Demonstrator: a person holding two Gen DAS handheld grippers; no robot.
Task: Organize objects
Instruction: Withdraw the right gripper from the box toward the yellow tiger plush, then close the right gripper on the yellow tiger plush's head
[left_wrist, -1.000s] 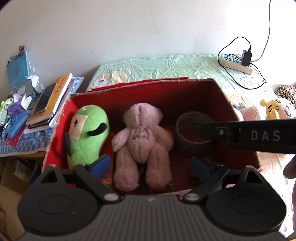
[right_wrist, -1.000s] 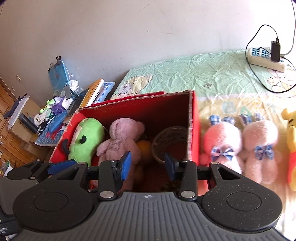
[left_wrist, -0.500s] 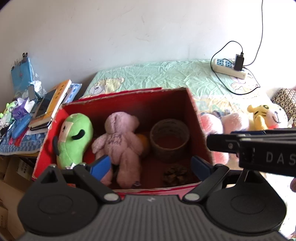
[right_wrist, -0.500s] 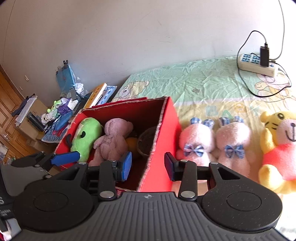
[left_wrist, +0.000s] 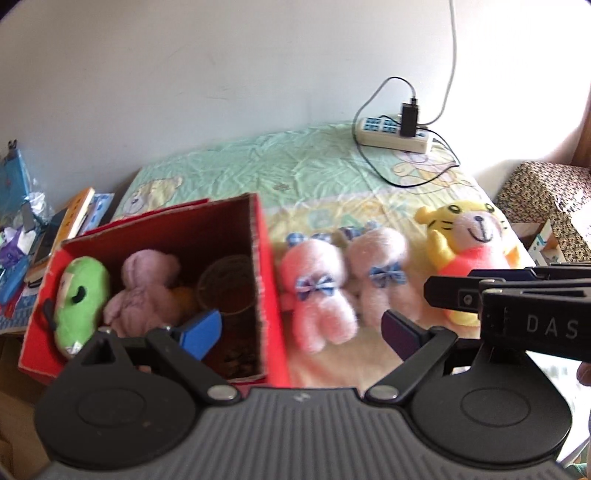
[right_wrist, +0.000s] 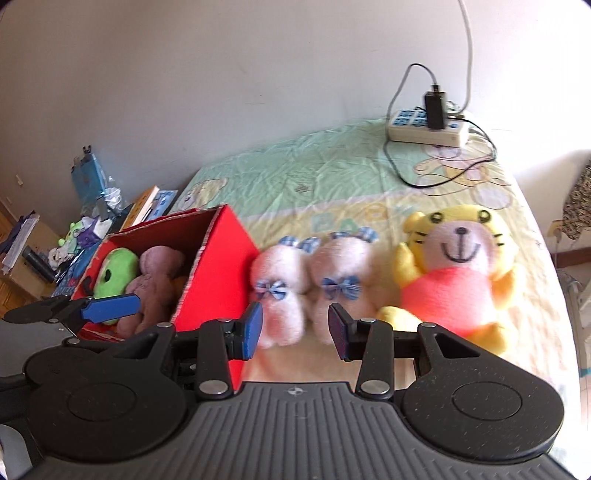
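Left wrist view: a bed with a crinkled pale-green cartoon-print sheet (left_wrist: 314, 173) is seen against a plain white wall. A red corrugated-cardboard box (left_wrist: 267, 295) rests on it, holding a fuzzy green plush (left_wrist: 79, 295) and a mauve plush bear (left_wrist: 147, 291). The left gripper (left_wrist: 301, 328) is spread wide, nothing held.

Right wrist view: two pink fleecy bunnies (right_wrist: 314, 273) and a yellow plush tiger (right_wrist: 458, 273) are laid just right of the box. The right gripper (right_wrist: 295, 328) is parted, empty.

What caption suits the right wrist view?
Open right tool faces two pink bunnies beside the red box.
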